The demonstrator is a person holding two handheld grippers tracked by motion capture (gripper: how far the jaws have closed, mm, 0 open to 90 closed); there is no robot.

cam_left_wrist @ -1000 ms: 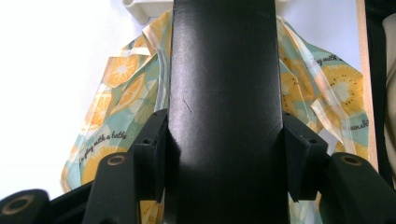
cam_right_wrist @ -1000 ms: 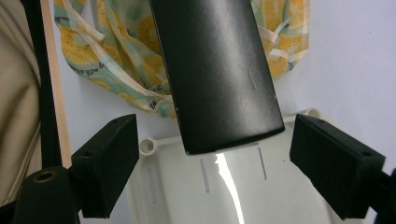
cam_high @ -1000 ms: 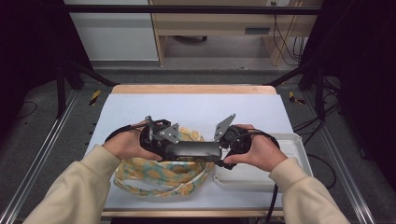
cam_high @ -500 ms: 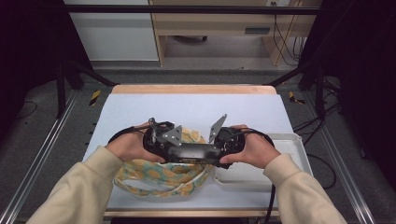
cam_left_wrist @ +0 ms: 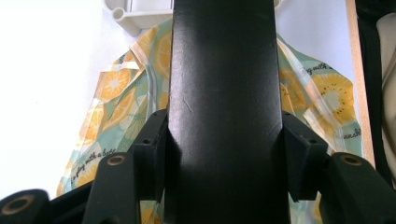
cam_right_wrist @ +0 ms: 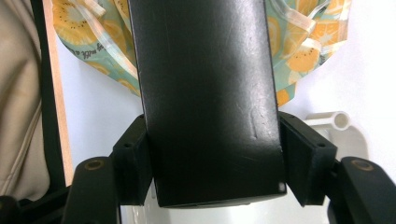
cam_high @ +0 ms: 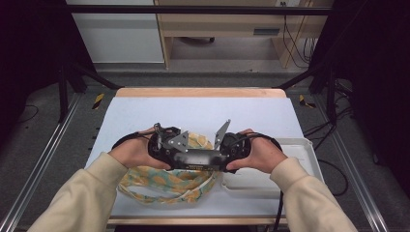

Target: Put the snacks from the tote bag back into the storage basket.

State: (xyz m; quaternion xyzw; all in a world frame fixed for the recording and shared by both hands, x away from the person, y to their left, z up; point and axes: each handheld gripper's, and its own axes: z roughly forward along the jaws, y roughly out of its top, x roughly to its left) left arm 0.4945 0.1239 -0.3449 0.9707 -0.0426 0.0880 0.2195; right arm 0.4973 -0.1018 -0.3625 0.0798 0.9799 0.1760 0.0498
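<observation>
Lab or test bay. White-topped table (cam_high: pixel 203 113) framed by dark metal rails (cam_high: pixel 43 159). Loose cables (cam_high: pixel 295 43) trail past a wooden bench (cam_high: pixel 217 24) behind.

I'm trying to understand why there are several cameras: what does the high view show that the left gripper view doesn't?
High view: the whole white table and the person's cream sleeves reaching in. Left gripper view: close detail, namely the orange slices and small lettering printed on the bag, and black pads pressed against the sides of the black box. Both: the box, the bag beneath it and the white tray.
</observation>
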